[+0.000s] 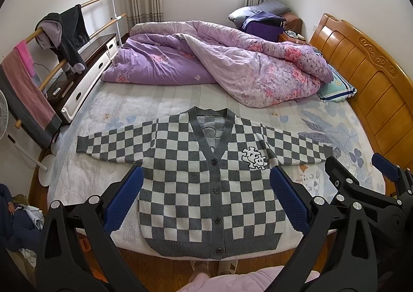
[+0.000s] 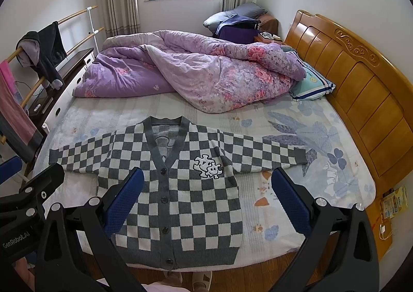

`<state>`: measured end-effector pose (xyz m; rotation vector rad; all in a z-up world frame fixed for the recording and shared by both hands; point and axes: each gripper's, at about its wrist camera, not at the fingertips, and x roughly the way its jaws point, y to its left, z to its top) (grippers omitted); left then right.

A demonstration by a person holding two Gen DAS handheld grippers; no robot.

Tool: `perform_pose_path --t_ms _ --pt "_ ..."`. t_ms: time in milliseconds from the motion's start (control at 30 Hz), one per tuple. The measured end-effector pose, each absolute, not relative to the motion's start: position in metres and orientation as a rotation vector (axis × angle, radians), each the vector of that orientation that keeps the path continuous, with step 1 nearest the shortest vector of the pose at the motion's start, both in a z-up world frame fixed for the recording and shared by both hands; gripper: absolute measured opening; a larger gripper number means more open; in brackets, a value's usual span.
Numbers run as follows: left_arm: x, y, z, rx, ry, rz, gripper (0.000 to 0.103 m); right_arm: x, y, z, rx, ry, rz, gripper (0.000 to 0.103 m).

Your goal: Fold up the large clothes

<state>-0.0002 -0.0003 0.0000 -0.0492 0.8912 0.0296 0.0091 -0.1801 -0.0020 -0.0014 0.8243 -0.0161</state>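
Note:
A grey and white checkered cardigan (image 1: 196,188) (image 2: 180,193) lies flat and buttoned on the bed, front up, both sleeves spread out sideways, its hem at the near bed edge. My left gripper (image 1: 206,175) hovers open above the cardigan's body, nothing between its blue pads. In the same view the right gripper (image 1: 361,162) shows at the right, over the right sleeve's cuff area. My right gripper (image 2: 206,175) is open too, held above the cardigan's right half, and the left gripper (image 2: 33,173) appears at this view's left edge.
A crumpled purple floral quilt (image 1: 219,64) and a pillow (image 1: 335,87) fill the far half of the bed. A wooden headboard (image 1: 361,72) runs along the right. A clothes rail (image 1: 51,41) with hanging garments and a low cabinet stand at the left. My slippered feet (image 1: 214,268) are on the wooden floor.

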Motion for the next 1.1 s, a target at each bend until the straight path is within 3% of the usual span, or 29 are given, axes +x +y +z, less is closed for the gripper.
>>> perform_pose_path --t_ms 1100 --pt "-0.008 -0.003 -0.009 -0.06 0.916 0.03 0.098 -0.008 -0.186 -0.018 -0.012 0.853 -0.011 0.095"
